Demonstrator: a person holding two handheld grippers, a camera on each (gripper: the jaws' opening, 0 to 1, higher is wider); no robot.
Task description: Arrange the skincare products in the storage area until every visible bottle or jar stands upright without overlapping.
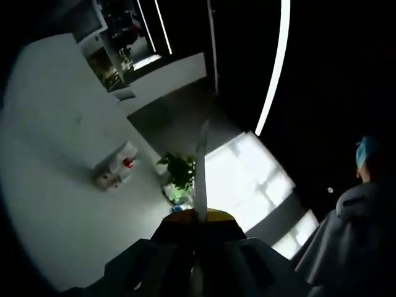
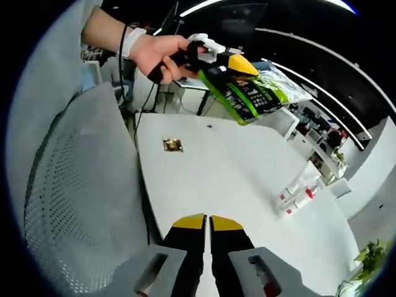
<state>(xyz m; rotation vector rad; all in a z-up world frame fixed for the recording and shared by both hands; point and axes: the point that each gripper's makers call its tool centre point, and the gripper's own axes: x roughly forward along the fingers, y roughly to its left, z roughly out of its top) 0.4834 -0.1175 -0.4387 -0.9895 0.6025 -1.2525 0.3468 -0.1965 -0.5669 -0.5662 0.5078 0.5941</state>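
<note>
**Grippers raised above bench, products at a distance**

Left gripper, left gripper view: jaws pressed on a thin flat packet, seen edge-on at centre. Skincare bottles left of centre on white bench; potted plant beside jaws. Right gripper, right gripper view: jaws together, nothing held. Bottles at right; packet green, upper centre, hand upper left.
</note>
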